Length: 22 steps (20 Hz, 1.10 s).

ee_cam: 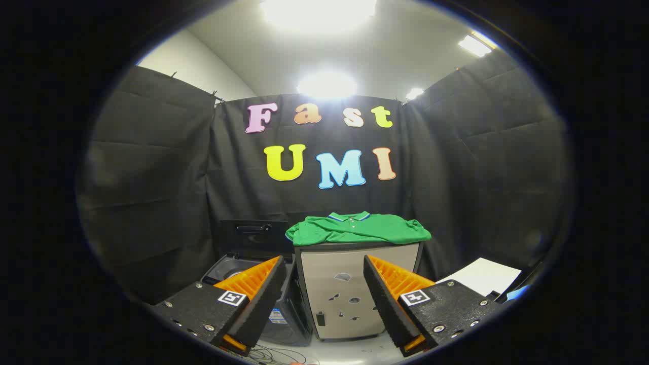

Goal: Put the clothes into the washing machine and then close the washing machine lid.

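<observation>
Your gripper (324,284) hangs well back from the work, its fingers spread wide with nothing between them, as the laundry job stands at its very start. The green shirt (357,229) lies draped over the top of a pale cabinet (350,289), beyond the fingers and roughly in line with the gap between them, untouched. To the left of the cabinet and lower down sits the washer (238,266), its dark lid (253,235) tipped up and back against the booth wall, so the opening appears ready to receive the shirt. By that reading everything is left for you: reach the shirt, grip it, carry it across to the washer, drop it in, then swing the lid down. Much of the washer is hidden behind your left finger, and its tub is too dark and too cut off to show whether anything already lies inside. A white sheet (481,276) lies off to the right past the right finger, what it rests on unclear, and loose cables (268,355) trail on the floor below the cabinet.
</observation>
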Each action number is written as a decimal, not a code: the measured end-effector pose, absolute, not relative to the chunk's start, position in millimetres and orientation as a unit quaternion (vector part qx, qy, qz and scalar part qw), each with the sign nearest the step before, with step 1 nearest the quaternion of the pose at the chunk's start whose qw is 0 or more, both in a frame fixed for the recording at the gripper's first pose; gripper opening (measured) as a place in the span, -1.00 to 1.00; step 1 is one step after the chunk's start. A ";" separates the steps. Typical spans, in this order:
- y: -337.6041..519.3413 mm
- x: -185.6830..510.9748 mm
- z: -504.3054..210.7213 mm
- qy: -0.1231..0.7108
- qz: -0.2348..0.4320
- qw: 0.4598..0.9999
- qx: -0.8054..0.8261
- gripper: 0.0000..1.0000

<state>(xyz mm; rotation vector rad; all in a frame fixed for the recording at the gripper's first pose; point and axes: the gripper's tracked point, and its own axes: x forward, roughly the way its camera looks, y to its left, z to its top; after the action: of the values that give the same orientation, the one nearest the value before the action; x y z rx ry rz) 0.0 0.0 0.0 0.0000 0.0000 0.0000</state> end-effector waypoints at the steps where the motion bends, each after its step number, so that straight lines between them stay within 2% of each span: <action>1: -1.7 -2.3 1.7 -0.002 -0.001 1.000 -0.001 0.89; 22: -7.4 -11.6 15.2 -0.004 -0.016 1.000 0.010 0.89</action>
<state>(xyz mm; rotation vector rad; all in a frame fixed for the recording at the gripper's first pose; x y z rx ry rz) -11.6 -7.4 15.2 0.0196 -0.0083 -0.0318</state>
